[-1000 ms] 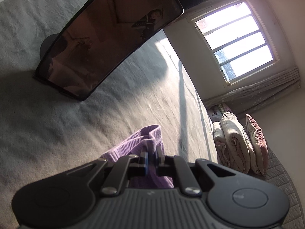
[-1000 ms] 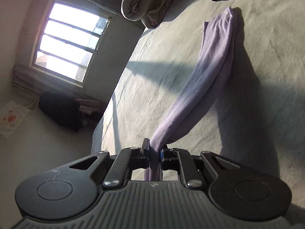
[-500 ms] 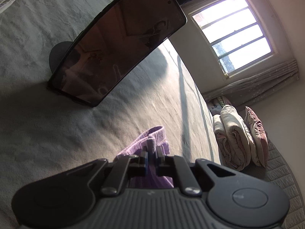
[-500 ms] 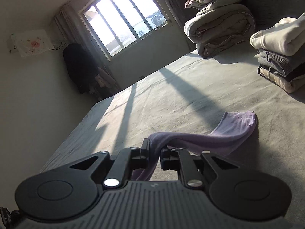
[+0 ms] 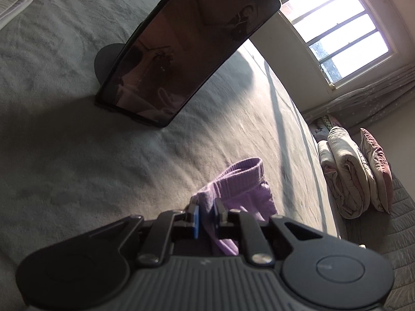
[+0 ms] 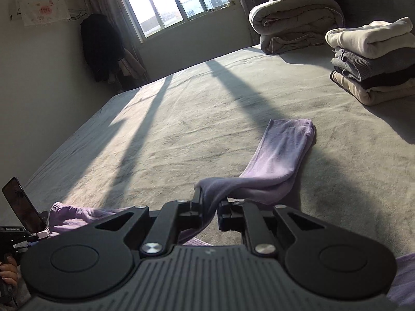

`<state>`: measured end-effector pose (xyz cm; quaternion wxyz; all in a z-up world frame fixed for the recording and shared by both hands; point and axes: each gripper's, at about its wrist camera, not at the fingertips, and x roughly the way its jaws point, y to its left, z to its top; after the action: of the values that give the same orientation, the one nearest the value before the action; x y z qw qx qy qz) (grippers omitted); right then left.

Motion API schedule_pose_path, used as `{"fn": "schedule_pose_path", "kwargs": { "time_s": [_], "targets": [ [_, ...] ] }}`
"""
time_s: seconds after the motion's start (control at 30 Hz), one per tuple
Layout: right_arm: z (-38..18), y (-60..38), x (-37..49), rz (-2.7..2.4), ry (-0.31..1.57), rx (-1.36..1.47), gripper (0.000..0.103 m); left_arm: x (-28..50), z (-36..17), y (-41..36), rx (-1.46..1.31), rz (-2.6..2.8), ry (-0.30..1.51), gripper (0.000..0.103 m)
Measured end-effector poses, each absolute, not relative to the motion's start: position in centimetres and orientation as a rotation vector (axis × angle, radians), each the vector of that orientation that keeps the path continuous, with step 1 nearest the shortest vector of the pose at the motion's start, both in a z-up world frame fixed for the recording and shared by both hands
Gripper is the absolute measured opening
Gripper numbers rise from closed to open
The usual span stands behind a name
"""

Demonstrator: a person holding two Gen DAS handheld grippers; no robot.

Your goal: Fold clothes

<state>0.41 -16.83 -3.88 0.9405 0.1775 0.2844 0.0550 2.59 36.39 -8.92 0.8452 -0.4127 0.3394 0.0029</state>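
Note:
A purple knit garment (image 5: 241,186) lies on the grey bed sheet (image 5: 77,155). Its ribbed band sits just ahead of my left gripper (image 5: 207,210), whose jaws are opening with a fold of the purple cloth still between the pads. In the right wrist view a long purple tube of the garment (image 6: 280,150) stretches over the sheet (image 6: 181,119) towards the folded pile. My right gripper (image 6: 210,204) is shut on its near end. More purple cloth (image 6: 77,215) bunches at the lower left, beside a hand (image 6: 7,272) on the other tool.
A dark tablet on a round stand (image 5: 186,51) rises close ahead of the left gripper. A stack of folded clothes (image 6: 373,62) sits at the right of the bed. Rolled quilts (image 6: 293,20) lie by the window wall, and a white folded item (image 5: 13,5) lies far left.
The right gripper has rolled from tilted to level and moved sideways, and the purple tube now lies flatter on the sheet. The left jaws stand slightly wider around the cloth.

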Motion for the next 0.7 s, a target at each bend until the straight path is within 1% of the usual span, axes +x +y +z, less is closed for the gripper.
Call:
{"fn": "schedule_pose_path", "kwargs": {
  "time_s": [0.07,0.1,0.13,0.17,0.2,0.23,0.27,0.33,0.4,0.57,0.7],
  "targets": [
    [-4.9,-16.6,0.4,0.107,0.625,0.329,0.014,2.3,-8.6,36.2,-0.858,0.017,0.715,0.014],
    [-5.5,-16.7,0.5,0.1,0.655,0.325,0.017,2.2,-8.4,36.1,-0.85,0.024,0.715,0.016],
    [-6.1,-16.8,0.6,0.089,0.687,0.325,0.018,2.1,-8.2,36.0,-0.845,0.032,0.715,0.019],
    [-6.5,-17.0,0.7,0.078,0.717,0.33,0.019,1.9,-8.0,35.9,-0.845,0.043,0.712,0.025],
    [-6.9,-17.2,0.8,0.067,0.745,0.335,0.024,1.6,-7.7,35.8,-0.847,0.057,0.708,0.035],
    [-7.1,-17.4,0.7,0.064,0.762,0.339,0.03,1.4,-7.4,35.7,-0.847,0.07,0.703,0.045],
    [-7.0,-17.5,0.6,0.069,0.765,0.333,0.032,1.1,-7.0,35.6,-0.846,0.082,0.698,0.048],
    [-6.7,-17.8,0.5,0.078,0.771,0.32,0.046,0.6,-6.3,35.4,-0.84,0.103,0.687,0.054],
    [-6.3,-18.2,0.4,0.065,0.783,0.291,0.052,0.1,-5.6,35.0,-0.826,0.111,0.677,0.054],
    [-5.5,-19.8,0.7,0.046,0.766,0.284,0.053,0.2,-4.2,32.8,-0.78,0.049,0.675,0.058],
    [-5.1,-21.0,1.7,0.032,0.73,0.306,0.053,1.3,-3.5,28.9,-0.702,-0.039,0.687,0.058]
  ]
}}
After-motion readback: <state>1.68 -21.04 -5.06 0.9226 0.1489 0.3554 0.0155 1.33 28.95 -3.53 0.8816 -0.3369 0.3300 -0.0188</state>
